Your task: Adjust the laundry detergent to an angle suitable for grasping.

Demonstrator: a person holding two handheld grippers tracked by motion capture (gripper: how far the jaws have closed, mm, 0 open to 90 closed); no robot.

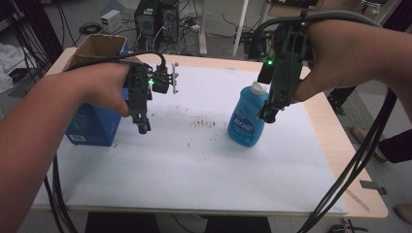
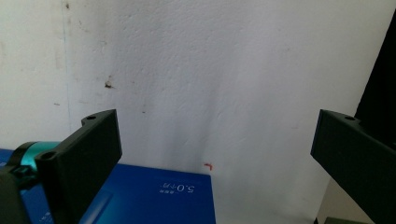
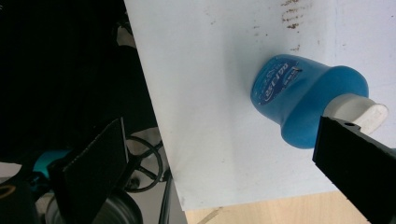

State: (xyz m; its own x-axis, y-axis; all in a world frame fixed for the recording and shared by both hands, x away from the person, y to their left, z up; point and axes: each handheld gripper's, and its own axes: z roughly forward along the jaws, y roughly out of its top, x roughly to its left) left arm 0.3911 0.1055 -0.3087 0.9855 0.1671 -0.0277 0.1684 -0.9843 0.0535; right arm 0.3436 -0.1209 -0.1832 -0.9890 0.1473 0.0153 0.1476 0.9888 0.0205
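A blue plastic bottle point(image 1: 248, 118) with a white cap stands upright on the white sheet, right of the middle. My right gripper point(image 1: 268, 115) hangs just beside the bottle's right shoulder, pointing down, open. In the right gripper view the bottle point(image 3: 299, 98) sits near the right jaw, not between the jaws. My left gripper point(image 1: 142, 127) points down over the sheet next to a blue carton point(image 1: 95, 121), open and holding nothing. The carton's blue face point(image 2: 154, 196) with white print shows low in the left gripper view.
The carton has an open brown cardboard top point(image 1: 97, 47). Reddish smudges point(image 1: 204, 123) mark the white sheet point(image 1: 194, 165) near the middle. The wooden table edge point(image 1: 340, 150) shows at the right. Cables trail off the front; computers and wiring stand on the floor behind.
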